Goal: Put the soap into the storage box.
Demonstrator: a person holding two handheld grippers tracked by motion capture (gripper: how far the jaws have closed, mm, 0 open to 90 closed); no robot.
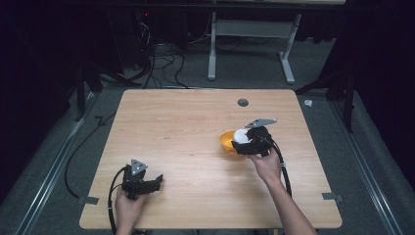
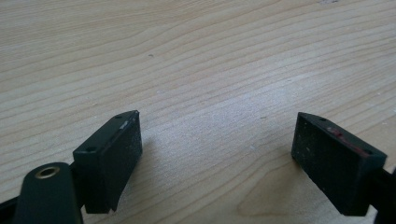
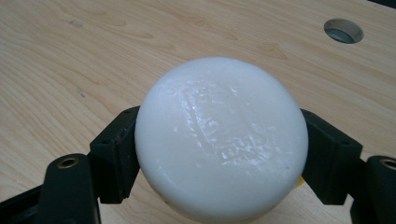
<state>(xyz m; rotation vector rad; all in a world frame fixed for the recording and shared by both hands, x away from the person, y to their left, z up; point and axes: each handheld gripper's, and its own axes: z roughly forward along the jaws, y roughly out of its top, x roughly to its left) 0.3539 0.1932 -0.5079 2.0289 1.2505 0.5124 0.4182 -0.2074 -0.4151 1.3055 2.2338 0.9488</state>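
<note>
Gripping: the right gripper (image 1: 243, 142) clamps a white round object (image 3: 220, 144), one black jaw pressed to each side of it.
White round object: smooth and glossy, flat face toward the right gripper view; in the high view (image 1: 240, 135) it sits at the mouth of the orange bowl.
Orange bowl: (image 1: 225, 141) just left of the right gripper, right of the worktop's middle; whether the white piece touches it or hangs just above it is hard to tell from here.
Right hand: (image 1: 266, 164) holds the gripper from the near side, forearm coming in from the near right corner.
Left gripper: (image 2: 217, 154) jaws stand wide apart with bare wood between them; in the high view (image 1: 155, 183) it lies close to the near left corner.
Left hand: (image 1: 128, 205) wraps the gripper body at the near edge.
Worktop: (image 1: 186, 127) light wood, with a round hole (image 1: 242, 102) near the far edge, right of centre, also seen in the right gripper view (image 3: 343, 31).
</note>
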